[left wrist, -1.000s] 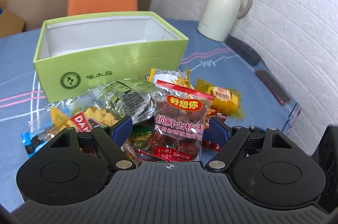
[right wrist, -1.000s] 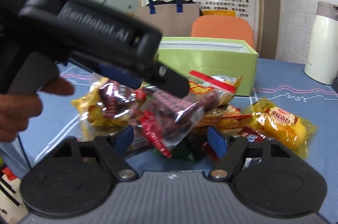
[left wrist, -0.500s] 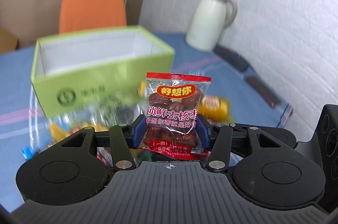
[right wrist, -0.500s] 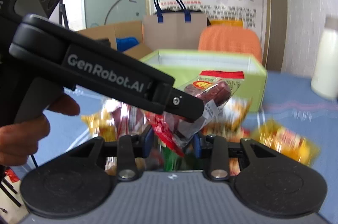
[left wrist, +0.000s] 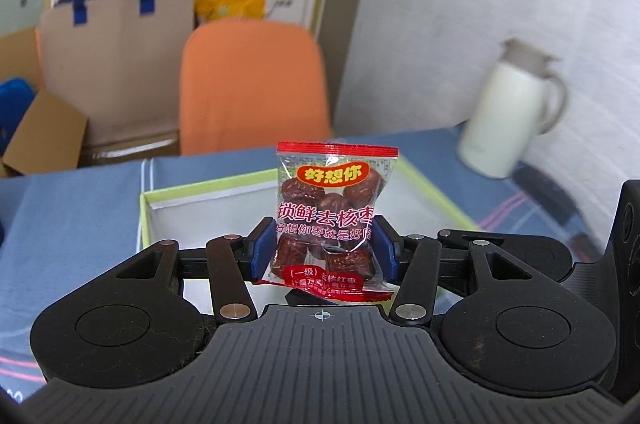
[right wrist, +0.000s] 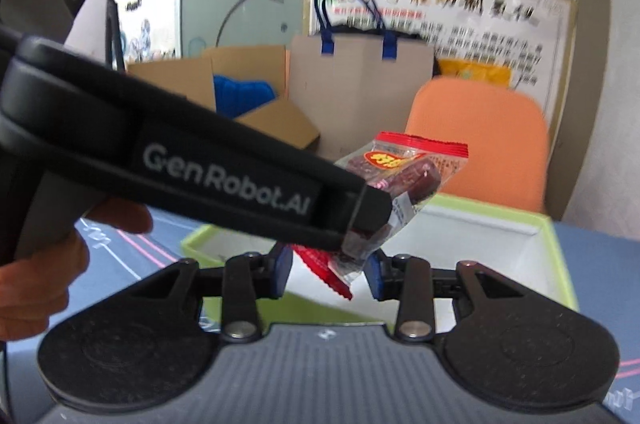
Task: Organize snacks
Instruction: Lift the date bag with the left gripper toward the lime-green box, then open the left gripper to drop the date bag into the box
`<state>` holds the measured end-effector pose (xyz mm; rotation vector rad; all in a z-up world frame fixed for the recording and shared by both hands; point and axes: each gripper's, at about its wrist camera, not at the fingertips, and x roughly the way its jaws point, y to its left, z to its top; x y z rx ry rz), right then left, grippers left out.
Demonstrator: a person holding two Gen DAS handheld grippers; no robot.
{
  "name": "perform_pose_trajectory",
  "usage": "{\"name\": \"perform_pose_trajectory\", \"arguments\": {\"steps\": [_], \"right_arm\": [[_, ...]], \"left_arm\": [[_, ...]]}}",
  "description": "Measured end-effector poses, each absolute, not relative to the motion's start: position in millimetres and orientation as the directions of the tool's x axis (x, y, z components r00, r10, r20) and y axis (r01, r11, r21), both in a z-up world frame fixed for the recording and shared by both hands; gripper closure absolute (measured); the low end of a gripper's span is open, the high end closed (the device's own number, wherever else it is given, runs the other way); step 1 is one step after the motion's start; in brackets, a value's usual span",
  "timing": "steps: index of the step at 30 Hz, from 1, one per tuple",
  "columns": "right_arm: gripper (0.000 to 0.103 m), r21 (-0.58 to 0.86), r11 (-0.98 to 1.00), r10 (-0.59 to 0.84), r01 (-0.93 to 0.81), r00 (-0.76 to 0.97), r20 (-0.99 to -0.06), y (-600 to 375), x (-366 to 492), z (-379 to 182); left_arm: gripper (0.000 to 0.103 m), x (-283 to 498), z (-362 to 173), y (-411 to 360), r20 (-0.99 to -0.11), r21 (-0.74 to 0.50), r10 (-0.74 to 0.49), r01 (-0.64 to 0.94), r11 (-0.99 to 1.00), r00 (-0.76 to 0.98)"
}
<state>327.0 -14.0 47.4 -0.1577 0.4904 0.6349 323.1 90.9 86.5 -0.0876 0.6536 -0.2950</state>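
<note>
Left gripper (left wrist: pixel 324 252) clamped on red date packet (left wrist: pixel 332 216), packet held upright above open green box (left wrist: pixel 432 191), right gripper (right wrist: pixel 328 274) part-open, nothing gripped, blue table (left wrist: pixel 72 216) beneath.

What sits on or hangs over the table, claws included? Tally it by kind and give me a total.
Packet: 1
Box: 1
Jug: 1
Claws: 2 (left claw, right claw)
Total: 5
</note>
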Motion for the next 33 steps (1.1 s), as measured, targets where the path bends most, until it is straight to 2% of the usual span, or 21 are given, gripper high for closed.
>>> {"name": "perform_pose_trajectory", "arguments": {"steps": [4, 5, 6, 7, 8, 12, 16, 19, 23, 27, 33], "right_arm": [[0.063, 0.071, 0.789, 0.549, -0.61, 0.647, -0.529, -7.3, 363.9, 27.1], [0.059, 0.09, 0.789, 0.554, -0.608, 0.64, -0.533, -7.4, 365.7, 26.7], [0.055, 0.092, 0.79, 0.555, -0.607, 0.643, -0.528, -8.2, 367.0, 26.9], [0.044, 0.078, 0.795, 0.548, -0.602, 0.657, -0.518, -9.8, 365.3, 28.3], [0.038, 0.054, 0.803, 0.534, -0.593, 0.677, -0.506, -13.5, 357.7, 29.4], [0.035, 0.029, 0.827, 0.512, -0.562, 0.732, -0.45, -37.3, 324.0, 43.9], [0.011, 0.004, 0.835, 0.51, -0.551, 0.769, -0.386, -57.2, 273.6, 55.7], [0.011, -0.019, 0.835, 0.505, -0.551, 0.778, -0.373, -60.9, 232.1, 53.4], [0.01, 0.043, 0.825, 0.531, -0.563, 0.747, -0.399, -64.2, 186.2, 36.3], [0.01, 0.128, 0.805, 0.567, -0.579, 0.689, -0.451, -56.9, 159.6, 7.6], [0.01, 0.151, 0.806, 0.565, -0.572, 0.668, -0.484, -39.3, 158.8, -11.1]], "left_arm": [[0.069, 356.7, 58.0, 97.5, -0.631, -0.18, -0.28, 0.214, 0.96, 0.723], [0.066, 361.0, 54.2, 99.3, -0.634, -0.179, -0.275, 0.208, 0.961, 0.723], [0.057, 363.9, 51.9, 101.2, -0.637, -0.177, -0.27, 0.205, 0.963, 0.722], [0.051, 365.0, 50.7, 103.4, -0.635, -0.183, -0.277, 0.208, 0.961, 0.721], [0.044, 363.8, 50.8, 106.0, -0.628, -0.191, -0.281, 0.206, 0.96, 0.726], [0.041, 338.0, 66.8, 115.9, -0.586, -0.209, -0.281, 0.193, 0.959, 0.76], [0.034, 294.3, 82.9, 120.9, -0.547, -0.219, -0.276, 0.183, 0.958, 0.79], [0.031, 253.9, 89.7, 123.2, -0.517, -0.209, -0.259, 0.173, 0.963, 0.816], [0.027, 201.6, 87.7, 126.1, -0.498, -0.207, -0.215, 0.126, 0.97, 0.84], [0.027, 149.2, 71.2, 128.0, -0.504, -0.24, -0.179, 0.062, 0.969, 0.845], [0.027, 117.5, 44.9, 124.7, -0.554, -0.312, -0.229, 0.055, 0.948, 0.8]]}}
